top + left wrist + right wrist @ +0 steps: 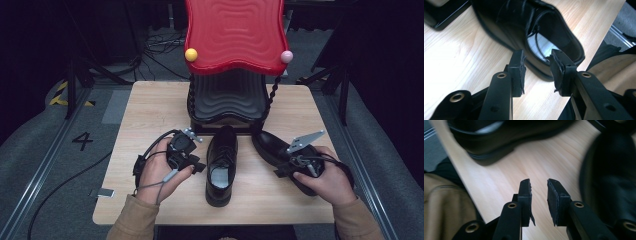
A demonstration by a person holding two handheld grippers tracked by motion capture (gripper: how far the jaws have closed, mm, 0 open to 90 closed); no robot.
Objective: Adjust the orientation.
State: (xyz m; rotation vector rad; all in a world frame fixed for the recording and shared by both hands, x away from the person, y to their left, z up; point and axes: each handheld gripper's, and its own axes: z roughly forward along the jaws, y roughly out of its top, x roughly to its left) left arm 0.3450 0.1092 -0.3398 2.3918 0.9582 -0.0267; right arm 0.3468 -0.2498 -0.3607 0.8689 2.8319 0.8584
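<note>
A: How do the tongs stand on the left side?

B: The left gripper (537, 72) has its jaws parted, a clear gap between the pads, and nothing is caught there. In the left gripper view bare wood shows through the gap, and the near shoe (534, 32) lies just beyond the tips, its opening and pale insole facing them. No contact that I can see.

A: And the right?

B: The right gripper (539, 200) also stands apart, with a narrower gap. Only tabletop (519, 162) lies between the pads. It holds nothing.

A: Where are the shoes on the table?

B: From the high view, one black lace-up shoe (221, 165) lies near the middle of the table (145, 105), heel toward the near edge, toe toward the black-and-red stand (230, 90) at the far edge. The second black shoe (272, 145) lies toward the right edge, angled. The left gripper (192, 162) sits just beside the middle shoe, the right gripper (285, 170) just beside the second one.

A: Anything hard to make out?

B: The heel end of the second shoe is covered by the right hand (325, 177) and the grey plate. In the right gripper view both shoes are blurred and cut off by the frame, so I cannot tell whether that gripper's body brushes the shoe at its side.
</note>
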